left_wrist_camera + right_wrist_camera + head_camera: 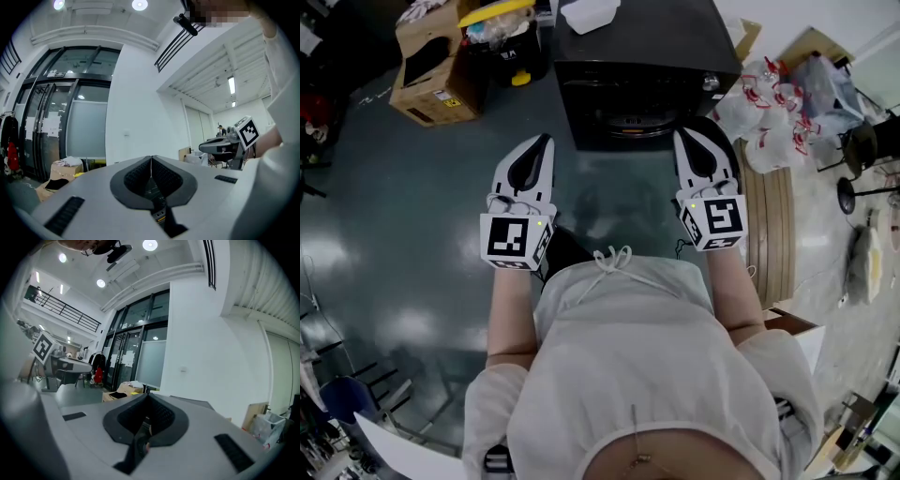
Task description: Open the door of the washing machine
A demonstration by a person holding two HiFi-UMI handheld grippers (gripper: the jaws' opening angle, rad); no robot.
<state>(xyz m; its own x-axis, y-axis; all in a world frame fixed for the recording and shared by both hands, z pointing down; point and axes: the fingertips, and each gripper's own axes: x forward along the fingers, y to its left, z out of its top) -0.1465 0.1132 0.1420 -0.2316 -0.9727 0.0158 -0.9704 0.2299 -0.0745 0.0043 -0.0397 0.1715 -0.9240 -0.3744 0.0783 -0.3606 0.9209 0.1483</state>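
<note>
1. The left gripper (pixel 547 141) has its jaws pressed together with nothing between them. The left gripper view shows the two ribbed pads (pixel 140 174) meeting along one seam.
2. The right gripper (pixel 681 136) is closed in the same way and holds nothing.
3. The black washing machine (pixel 647 56) stands just ahead of both sets of fingertips. Its front falls between the two grippers in the head view.
4. The door (pixel 623 127) is only a dark curved band seen from above, so its handle and latch cannot be made out. Whether the right fingertips touch the machine cannot be told.
5. One white tray (pixel 589 14) rests on the machine's top, cut off by the frame.
6. Farther out, one cardboard box (pixel 431 66) sits to the left of the left fingers. A heap of white plastic bags (pixel 764 112) lies to the right of the right fingers.
7. In total there are two grippers and one machine.
</note>
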